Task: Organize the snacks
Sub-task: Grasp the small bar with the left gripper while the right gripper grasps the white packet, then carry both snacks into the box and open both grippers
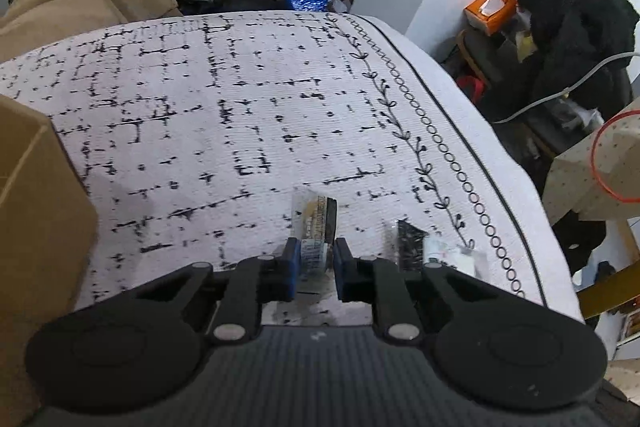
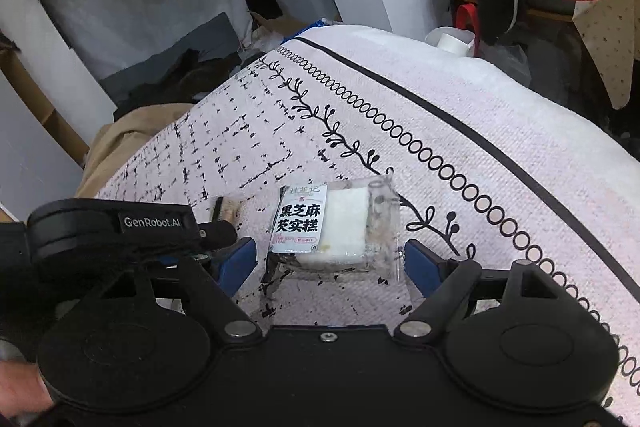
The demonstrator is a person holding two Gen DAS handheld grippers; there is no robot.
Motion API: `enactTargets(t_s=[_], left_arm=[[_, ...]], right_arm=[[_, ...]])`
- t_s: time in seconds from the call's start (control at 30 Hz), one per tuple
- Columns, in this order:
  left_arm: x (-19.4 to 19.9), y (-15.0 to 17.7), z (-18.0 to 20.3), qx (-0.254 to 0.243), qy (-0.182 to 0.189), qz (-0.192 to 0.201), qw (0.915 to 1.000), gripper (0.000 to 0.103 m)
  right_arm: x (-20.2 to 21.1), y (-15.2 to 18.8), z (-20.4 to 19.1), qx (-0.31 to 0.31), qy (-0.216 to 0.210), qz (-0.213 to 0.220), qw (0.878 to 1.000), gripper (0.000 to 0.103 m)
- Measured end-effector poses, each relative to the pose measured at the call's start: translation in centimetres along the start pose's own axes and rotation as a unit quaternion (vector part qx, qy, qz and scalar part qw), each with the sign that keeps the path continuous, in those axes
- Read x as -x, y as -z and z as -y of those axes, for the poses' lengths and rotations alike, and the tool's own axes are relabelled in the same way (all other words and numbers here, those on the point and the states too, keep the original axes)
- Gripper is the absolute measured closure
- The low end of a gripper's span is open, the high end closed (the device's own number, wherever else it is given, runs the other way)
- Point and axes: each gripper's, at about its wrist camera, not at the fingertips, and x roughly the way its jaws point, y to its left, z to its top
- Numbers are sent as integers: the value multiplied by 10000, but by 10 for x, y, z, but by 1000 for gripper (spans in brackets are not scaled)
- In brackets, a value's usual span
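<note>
My left gripper (image 1: 314,251) is shut on a small clear-wrapped snack packet (image 1: 316,223), held on edge just above the patterned cloth (image 1: 240,107). A second packet (image 1: 410,241), with a black-and-white label, lies to its right. In the right wrist view that labelled packet (image 2: 332,227) lies flat on the cloth between the blue pads (image 2: 418,261) of my open right gripper (image 2: 330,259). The left gripper body (image 2: 120,227) sits just left of it, its held packet (image 2: 226,209) partly hidden.
A cardboard box (image 1: 36,211) stands at the left edge of the cloth-covered surface. Beyond the right edge are a dark chair piled with black clothing (image 1: 576,15), an orange tissue box (image 1: 490,9) and a grey cable (image 1: 560,91). Clutter lies past the far edge.
</note>
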Motion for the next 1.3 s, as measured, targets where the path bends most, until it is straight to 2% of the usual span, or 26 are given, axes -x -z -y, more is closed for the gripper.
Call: enactTargets(t_s=[0.13, 0.2, 0.27, 0.33, 0.43, 0.53, 0.6, 0.63, 0.8, 1.03, 1.3], left_arm=[[-4, -2, 0, -5, -68, -45, 10000, 76], [-4, -2, 1, 15, 38, -46, 10000, 62], [-4, -1, 4, -6, 107, -24, 9999, 54], [-5, 2, 7, -99, 55, 9, 9999, 53], [-5, 7, 11, -196, -34, 93, 9998, 54], [-3, 9, 10, -138, -237, 157, 9995, 72], [-2, 9, 8, -114, -324, 164, 9993, 85], [-1, 8, 6, -98, -338, 146, 9993, 86], [9, 11, 1, -51, -335, 139, 9993, 86], [39, 9, 0, 55, -369, 224, 9991, 86], [92, 2, -4, 124, -393, 523, 9978, 86]], right_arm=[[-3, 2, -2, 62, 72, 31, 10000, 22], [-3, 3, -4, 113, 117, 67, 9998, 20], [-4, 3, -6, 200, 174, 82, 9996, 20], [-6, 3, -7, 214, 197, 88, 9995, 20], [-8, 3, -9, 245, 267, 98, 9993, 20], [-14, 2, -15, 415, 412, 69, 9983, 20], [-16, 1, -18, 555, 489, 60, 9972, 27], [-16, 1, -18, 610, 489, 38, 9969, 32], [-7, -4, -14, 494, 330, -109, 9982, 47], [6, -4, -12, 397, 187, -219, 9988, 50], [36, -14, -27, 445, -186, 56, 9988, 50]])
